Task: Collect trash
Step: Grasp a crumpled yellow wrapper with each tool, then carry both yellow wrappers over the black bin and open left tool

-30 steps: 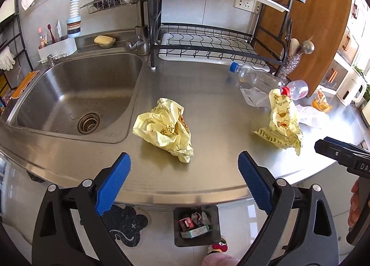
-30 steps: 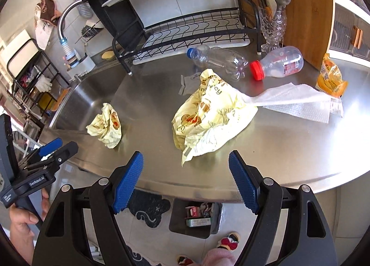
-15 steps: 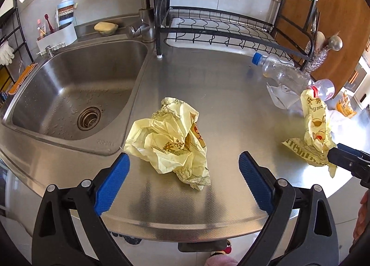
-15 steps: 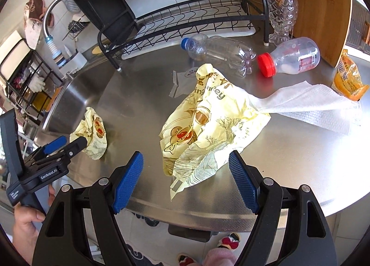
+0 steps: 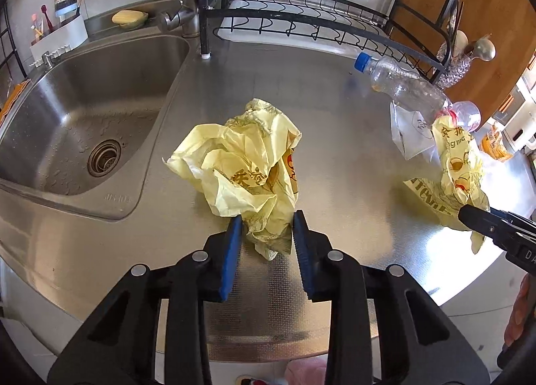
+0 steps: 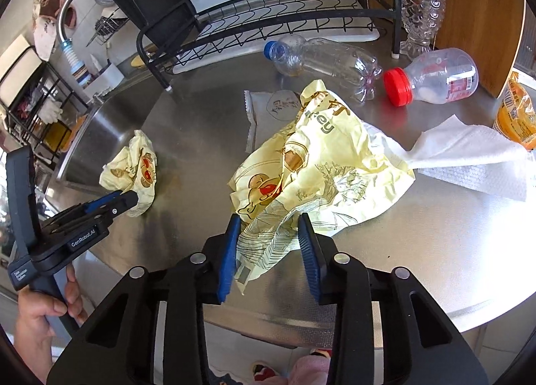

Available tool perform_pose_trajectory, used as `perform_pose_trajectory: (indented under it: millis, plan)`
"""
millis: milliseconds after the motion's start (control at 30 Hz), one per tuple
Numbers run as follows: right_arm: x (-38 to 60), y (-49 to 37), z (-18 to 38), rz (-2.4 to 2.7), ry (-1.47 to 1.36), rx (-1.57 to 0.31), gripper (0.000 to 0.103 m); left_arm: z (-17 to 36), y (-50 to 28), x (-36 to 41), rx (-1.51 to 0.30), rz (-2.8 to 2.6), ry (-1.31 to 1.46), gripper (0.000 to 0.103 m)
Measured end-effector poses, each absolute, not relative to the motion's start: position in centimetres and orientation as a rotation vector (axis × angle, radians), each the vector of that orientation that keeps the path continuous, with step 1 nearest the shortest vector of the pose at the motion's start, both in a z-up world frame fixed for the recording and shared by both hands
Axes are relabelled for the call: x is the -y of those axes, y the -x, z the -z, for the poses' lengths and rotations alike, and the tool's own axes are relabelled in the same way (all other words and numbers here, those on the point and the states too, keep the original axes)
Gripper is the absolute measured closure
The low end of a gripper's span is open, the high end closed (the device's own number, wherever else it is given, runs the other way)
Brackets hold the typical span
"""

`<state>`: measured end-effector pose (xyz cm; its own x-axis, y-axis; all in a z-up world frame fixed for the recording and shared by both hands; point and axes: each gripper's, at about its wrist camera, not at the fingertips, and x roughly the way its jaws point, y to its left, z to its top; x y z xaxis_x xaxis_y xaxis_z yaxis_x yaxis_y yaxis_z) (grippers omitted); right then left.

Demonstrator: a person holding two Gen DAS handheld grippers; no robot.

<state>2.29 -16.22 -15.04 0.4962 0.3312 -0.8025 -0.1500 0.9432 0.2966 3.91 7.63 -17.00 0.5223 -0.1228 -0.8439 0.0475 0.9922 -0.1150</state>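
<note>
Left wrist view had the crumpled yellow bag (image 5: 244,164) on the steel counter (image 5: 335,157), just right of the sink (image 5: 83,110), and its near lower tail hung straight between my left gripper (image 5: 267,217) blue pads. Those jaws were closing, narrow, with the bag's tail pinched in the gap; both pads looked pressed on the plastic. So this bag lay dead ahead of that claw and slightly up-frame, bulk beyond the fingertips, only the tail gripped.

Right wrist view showed the 2nd yellow bag (image 6: 318,164), bigger and flatter, spread across the counter middle with its long axis running from near-left to far-right. Its near corner sat between my right gripper (image 6: 269,222) pads; jaws were closing there too, narrow, pads on the folded plastic edge. Most of that bag lay ahead and to the right of the claw, so I judged a lift would drag the rest along behind the pinch.

Each hand was nearer its own bag; the 2 bags were well apart, no crossing needed.

Farther out: a white paper towel (image 6: 469,157) touched the big bag's far-right side, maybe tucked under it, could trail along. A clear flat wrapper (image 6: 268,110) lay just behind the bag. 2 empty bottles lay beyond, a blue-cap bottle (image 6: 321,57) and a red-cap bottle (image 6: 435,77), both on their sides near the dish rack (image 6: 268,16). An orange packet (image 6: 512,110) sat at the far right edge.
</note>
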Motion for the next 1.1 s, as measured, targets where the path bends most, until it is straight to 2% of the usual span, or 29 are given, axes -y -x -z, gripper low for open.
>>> perform_pose_trajectory:
  millis: [200,400,867,1100]
  plan:
    - [16.0,-2.1,15.3,-0.302,-0.173,-1.008,0.087,17.0,-3.3,-6.9,-1.012,0.137,0.069,0.088]
    - [16.3,-1.8,15.0,-0.309,-0.171,-0.984,0.088,16.3,-2.7,-6.8,-0.974,0.154,0.083,0.092]
    - [16.9,0.9,9.2,-0.333,-0.162,-0.848,0.089,9.4,0.9,-5.7,-0.841,0.162,0.04,0.093]
    - [16.1,4.7,8.9,-0.365,-0.156,-0.839,0.089,7.0,4.7,-6.1,-0.793,0.168,0.021,0.093]
